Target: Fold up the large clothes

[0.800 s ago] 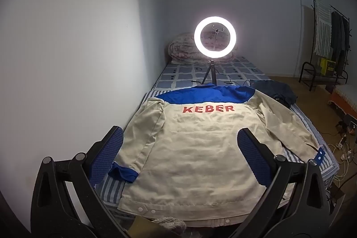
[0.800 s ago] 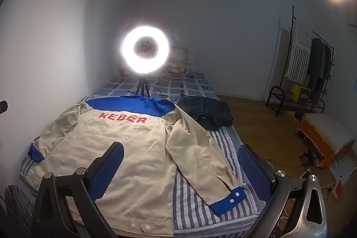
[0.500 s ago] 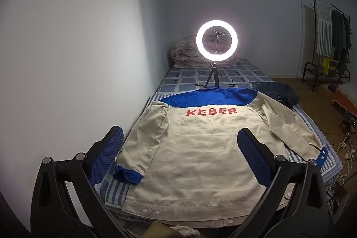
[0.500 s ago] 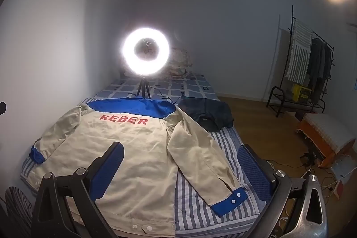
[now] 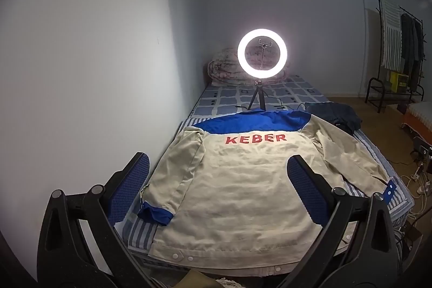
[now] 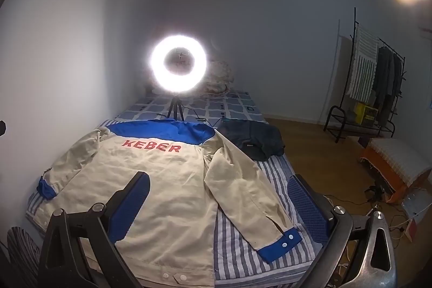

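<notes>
At the bottom of the left wrist view the left gripper (image 5: 218,185) has its jaws spread fully wide with nothing between the blue pads. The right gripper (image 6: 218,204) at the bottom of its own view stands equally wide and empty. Both hang above the near end of the bed (image 6: 237,255), clear of the cloth.

Just beyond them the beige jacket (image 5: 237,185) lies flat, back side up, filling the lower centre of the left view and the lower left of the right view. Its hem with snap buttons is nearest, and the red letters KEBER sit below the blue yoke at the far end. One sleeve lies close along the body on the left of the frame, and the other slants out to lower right, its blue cuff (image 6: 279,244) resting on the striped sheet.

Beyond the jacket's right shoulder lies a dark garment (image 6: 253,142). Further back a lit ring light (image 5: 262,53) stands on a small tripod on the bed, with a rolled quilt (image 5: 224,70) against the wall behind it. At far right a clothes rack (image 6: 375,77) stands on the floor.
</notes>
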`<act>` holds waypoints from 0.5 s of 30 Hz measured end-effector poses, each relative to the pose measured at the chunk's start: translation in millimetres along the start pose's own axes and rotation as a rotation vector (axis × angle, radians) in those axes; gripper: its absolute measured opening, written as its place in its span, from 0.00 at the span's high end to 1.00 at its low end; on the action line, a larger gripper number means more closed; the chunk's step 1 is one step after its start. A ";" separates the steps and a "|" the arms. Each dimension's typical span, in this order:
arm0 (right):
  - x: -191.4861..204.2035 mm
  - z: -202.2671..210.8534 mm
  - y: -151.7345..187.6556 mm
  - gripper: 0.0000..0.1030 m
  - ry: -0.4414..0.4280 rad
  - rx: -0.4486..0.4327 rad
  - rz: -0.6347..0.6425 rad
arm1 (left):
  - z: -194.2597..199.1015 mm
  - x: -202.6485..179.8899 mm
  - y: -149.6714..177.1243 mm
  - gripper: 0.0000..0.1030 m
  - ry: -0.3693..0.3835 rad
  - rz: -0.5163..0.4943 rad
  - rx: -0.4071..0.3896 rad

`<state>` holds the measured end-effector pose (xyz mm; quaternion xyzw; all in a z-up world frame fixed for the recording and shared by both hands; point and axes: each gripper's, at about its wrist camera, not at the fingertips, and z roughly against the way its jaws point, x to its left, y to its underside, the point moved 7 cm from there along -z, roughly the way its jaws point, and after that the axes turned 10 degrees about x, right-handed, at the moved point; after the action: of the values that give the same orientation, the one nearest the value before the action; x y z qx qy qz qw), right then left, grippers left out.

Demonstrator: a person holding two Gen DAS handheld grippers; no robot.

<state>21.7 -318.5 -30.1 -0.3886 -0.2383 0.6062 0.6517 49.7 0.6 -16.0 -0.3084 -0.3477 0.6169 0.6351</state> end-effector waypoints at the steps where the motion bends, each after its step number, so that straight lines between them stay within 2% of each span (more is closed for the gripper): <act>1: 2.9 1.8 -3.6 0.00 -0.001 0.000 0.002 | -0.1 0.0 0.0 0.00 0.001 0.000 0.000; 15: 4.3 1.4 -1.1 0.00 -0.009 -0.002 -0.001 | 0.8 0.2 0.9 0.00 -0.002 0.000 -0.005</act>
<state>22.0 -314.0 -29.1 -0.3865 -0.2423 0.6074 0.6504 48.6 0.9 -16.3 -0.3093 -0.3497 0.6163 0.6342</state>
